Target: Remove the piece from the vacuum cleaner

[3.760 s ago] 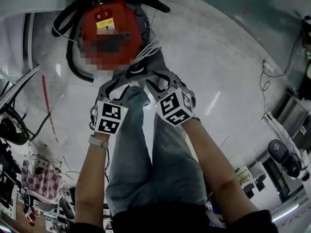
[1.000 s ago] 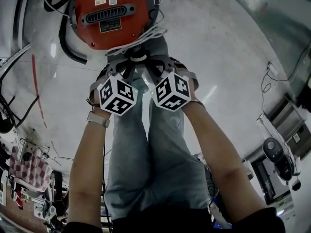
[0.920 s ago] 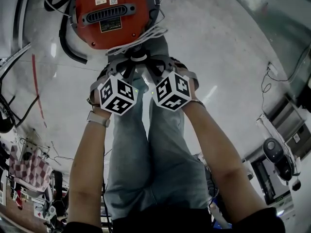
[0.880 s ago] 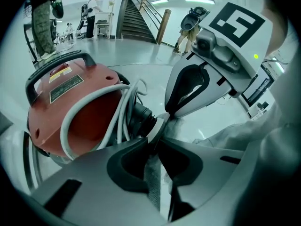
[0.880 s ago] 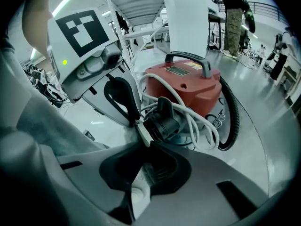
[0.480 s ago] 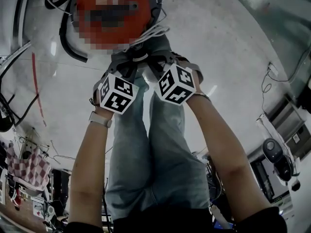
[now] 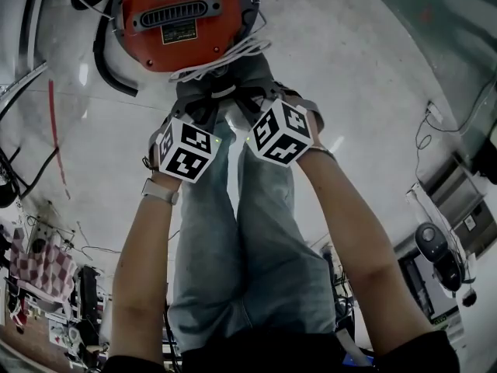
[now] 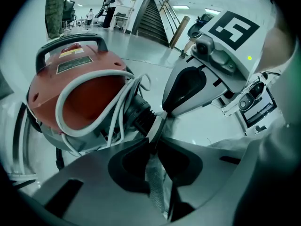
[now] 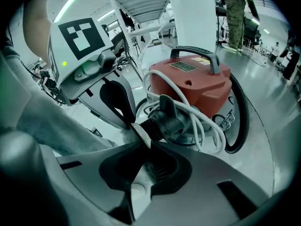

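Observation:
The red vacuum cleaner (image 7: 182, 14) stands on the floor at the top of the head view, with a white cable (image 7: 225, 57) looped round it. A black ribbed connector (image 9: 164, 119) sticks out of its side toward me. On the connector's end sits a thin whitish flat piece (image 8: 155, 126), also seen from the other side as piece (image 9: 140, 132). My left gripper (image 8: 153, 135) and right gripper (image 9: 138, 136) are both shut on this piece from opposite sides, tips nearly meeting. In the head view, left gripper (image 7: 203, 106) and right gripper (image 7: 245, 101) sit just below the vacuum.
A black hose (image 7: 105, 61) curls on the floor left of the vacuum, and hose (image 9: 242, 112) shows beside it. The person's legs (image 7: 233, 231) stand under the grippers. Cluttered gear lies at the lower left (image 7: 46, 286) and right (image 7: 443, 247). People stand far off (image 9: 235, 18).
Both grippers have risen slightly and closed in toward the vacuum, the right one more. The grip on the piece is unchanged.

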Motion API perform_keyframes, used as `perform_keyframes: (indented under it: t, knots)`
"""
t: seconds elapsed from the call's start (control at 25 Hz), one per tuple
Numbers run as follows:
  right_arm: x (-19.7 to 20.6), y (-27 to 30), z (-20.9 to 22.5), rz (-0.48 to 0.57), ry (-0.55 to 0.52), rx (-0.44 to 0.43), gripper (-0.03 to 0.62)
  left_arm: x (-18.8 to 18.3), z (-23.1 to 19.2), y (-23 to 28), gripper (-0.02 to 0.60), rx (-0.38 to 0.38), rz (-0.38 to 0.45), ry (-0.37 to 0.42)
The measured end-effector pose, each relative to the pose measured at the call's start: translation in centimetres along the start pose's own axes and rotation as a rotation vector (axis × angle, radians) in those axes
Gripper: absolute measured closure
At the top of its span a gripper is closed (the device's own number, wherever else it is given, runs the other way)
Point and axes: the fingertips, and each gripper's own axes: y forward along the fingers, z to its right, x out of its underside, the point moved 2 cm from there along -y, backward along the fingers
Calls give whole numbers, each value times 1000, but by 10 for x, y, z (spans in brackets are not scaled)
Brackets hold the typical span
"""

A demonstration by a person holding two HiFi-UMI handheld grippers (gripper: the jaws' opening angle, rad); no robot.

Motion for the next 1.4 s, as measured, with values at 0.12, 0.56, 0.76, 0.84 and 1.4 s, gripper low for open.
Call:
perform_keyframes:
  t: [0.12,0.56,0.76,0.84,1.4]
  knots:
    - [2,-2,-2,0,-1,3,530,0,3,0,508,-3,-1,1]
    - [4,-1,-12,-3,-21,6,530,9,11,-2,512,-7,2,-4]
    - [12,1,-26,-9,-45,-3,537,17,18,-4,514,-37,-37,82]
    - [23,6,-40,-29,-61,-26,542,27,27,-1,514,-35,-65,135]
    - [65,-9,-109,-30,22,-100,543,67,93,-9,512,43,-126,212]
